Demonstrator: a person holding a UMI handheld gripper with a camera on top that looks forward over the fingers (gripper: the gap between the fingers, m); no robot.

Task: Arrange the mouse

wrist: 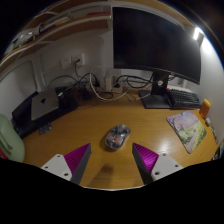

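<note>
Mouse [118,137] lies on the desk [80,125] at lower centre, just ahead of the gripper [112,160]; long axis roughly along the fingers; jaws wide, empty.

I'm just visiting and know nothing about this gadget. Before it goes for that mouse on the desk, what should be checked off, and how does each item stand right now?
1. Gripper fingers apart: ok, open and holding nothing.
2. Mouse in view: ok, just ahead of the fingers on the wooden desk.
3. Mouse lined up with the gap: ok, roughly centred.
4. Path to the mouse free: ok, nothing lies between.
5. Booklet out of the way: ok, off to the side.
6. Mouse cable: cannot tell.
</note>
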